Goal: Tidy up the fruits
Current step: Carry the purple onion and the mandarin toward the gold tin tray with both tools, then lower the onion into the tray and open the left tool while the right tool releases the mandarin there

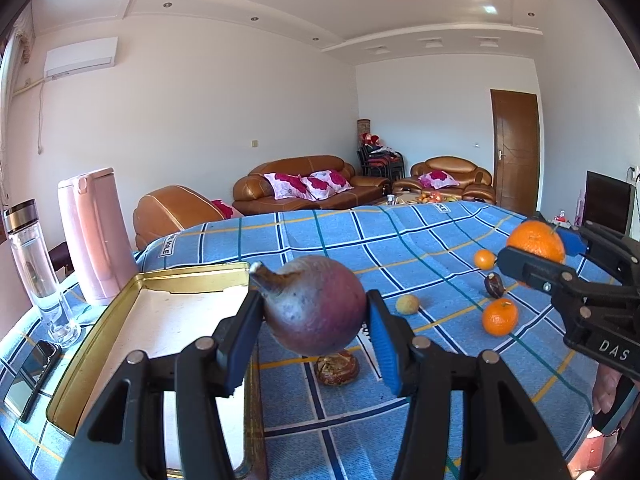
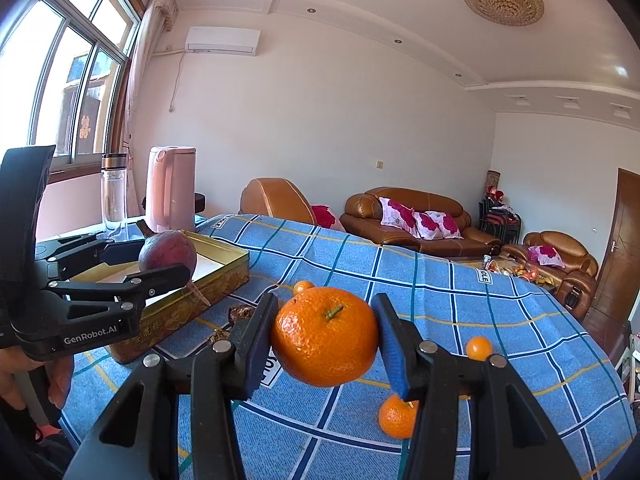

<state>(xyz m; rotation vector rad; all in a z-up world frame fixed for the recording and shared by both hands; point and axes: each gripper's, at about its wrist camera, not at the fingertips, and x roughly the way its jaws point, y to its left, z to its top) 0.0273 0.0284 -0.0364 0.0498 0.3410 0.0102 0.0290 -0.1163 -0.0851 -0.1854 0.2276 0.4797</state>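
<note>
— Glass and pink plastic stood farthest left, didn't they?

— Yes: a clear glass bottle (image 1: 30, 256) and a pink kettle (image 1: 94, 236) at the left edge of the bench (image 1: 400, 240), which wore a blue checked cloth. A dark phone (image 1: 30, 380) lay in front of them.

— And next along?

— A gold tin tray (image 1: 132, 304), open, with a pale floor. The left gripper (image 1: 310, 320) hung just past its right wall, jaws clamped on a purple-red round fruit (image 1: 316, 304), lifted off the cloth, stem end tilted towards the tray.

— Anything beneath it?

— A brown, wrinkled piece (image 1: 337, 368) lay on the cloth right under the fruit. Further right sat a small yellowish fruit (image 1: 408, 304), a dark shrivelled one (image 1: 493, 286), a small mandarin (image 1: 500, 317) and a tiny one (image 1: 485, 259).

— And the right side?

— The right gripper (image 2: 325, 338) held a large mandarin (image 2: 325, 336) in its jaws, raised above the cloth, stem facing up. Two loose mandarins lay near it, one partly hidden behind its right finger (image 2: 394, 350).
</note>
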